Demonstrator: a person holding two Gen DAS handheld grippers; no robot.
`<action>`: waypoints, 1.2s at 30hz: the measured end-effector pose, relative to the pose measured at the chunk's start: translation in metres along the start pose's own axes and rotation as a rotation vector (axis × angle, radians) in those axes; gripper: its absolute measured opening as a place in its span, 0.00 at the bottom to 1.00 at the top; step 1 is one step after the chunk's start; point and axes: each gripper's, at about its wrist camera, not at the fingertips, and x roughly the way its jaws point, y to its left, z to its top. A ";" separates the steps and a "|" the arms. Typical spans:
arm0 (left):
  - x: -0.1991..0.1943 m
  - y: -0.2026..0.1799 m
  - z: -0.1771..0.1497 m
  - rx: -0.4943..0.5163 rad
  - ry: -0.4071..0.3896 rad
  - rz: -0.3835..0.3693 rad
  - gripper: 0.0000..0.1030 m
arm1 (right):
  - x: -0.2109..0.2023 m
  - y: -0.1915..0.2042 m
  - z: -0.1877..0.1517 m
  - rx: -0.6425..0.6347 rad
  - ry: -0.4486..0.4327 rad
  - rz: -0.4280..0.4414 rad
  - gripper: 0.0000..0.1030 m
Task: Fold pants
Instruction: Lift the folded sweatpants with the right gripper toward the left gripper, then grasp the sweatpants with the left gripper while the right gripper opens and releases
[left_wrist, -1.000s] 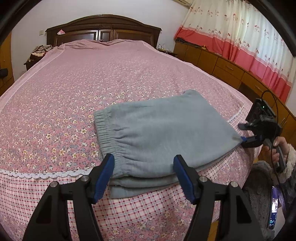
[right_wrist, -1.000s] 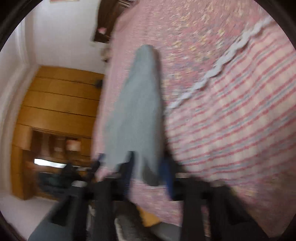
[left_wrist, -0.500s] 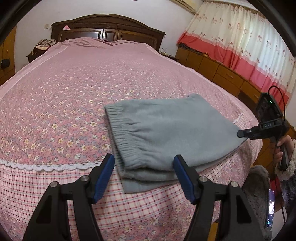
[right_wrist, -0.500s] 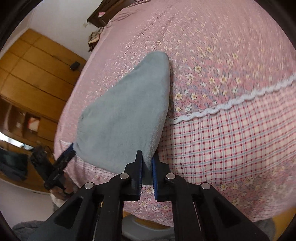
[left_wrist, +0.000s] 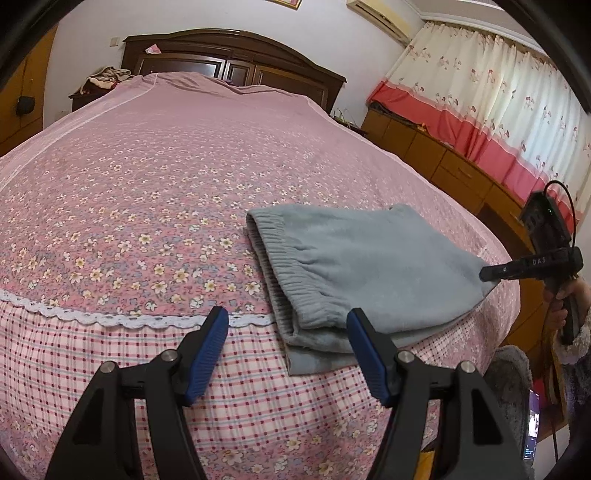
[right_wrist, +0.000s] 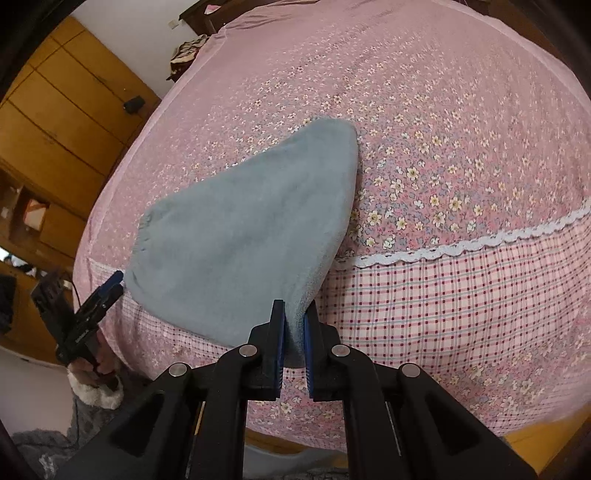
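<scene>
Gripping pants (right_wrist: 243, 236), right gripper (right_wrist: 293, 328)

Pants (left_wrist: 369, 266) grey-blue; bedspread (left_wrist: 147, 177) pink floral, checked border; curtains (left_wrist: 480, 103) cream-red.

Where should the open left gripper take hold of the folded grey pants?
On the elastic waistband end of the pants, coming in level from the bed's near edge. That end is a thick stacked fold overhanging the bedspread edge, right ahead of the open left gripper. The right gripper is shut on the opposite corner.
</scene>
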 end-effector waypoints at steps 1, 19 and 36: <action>-0.001 0.001 0.000 -0.001 0.000 -0.001 0.68 | -0.001 0.003 0.002 -0.012 0.000 -0.011 0.10; -0.033 0.042 -0.008 -0.102 -0.069 0.021 0.68 | 0.115 0.297 -0.045 -0.946 -0.090 -0.418 0.09; -0.068 0.099 -0.025 -0.241 -0.090 0.052 0.68 | 0.138 0.303 -0.103 -1.173 -0.158 -0.572 0.09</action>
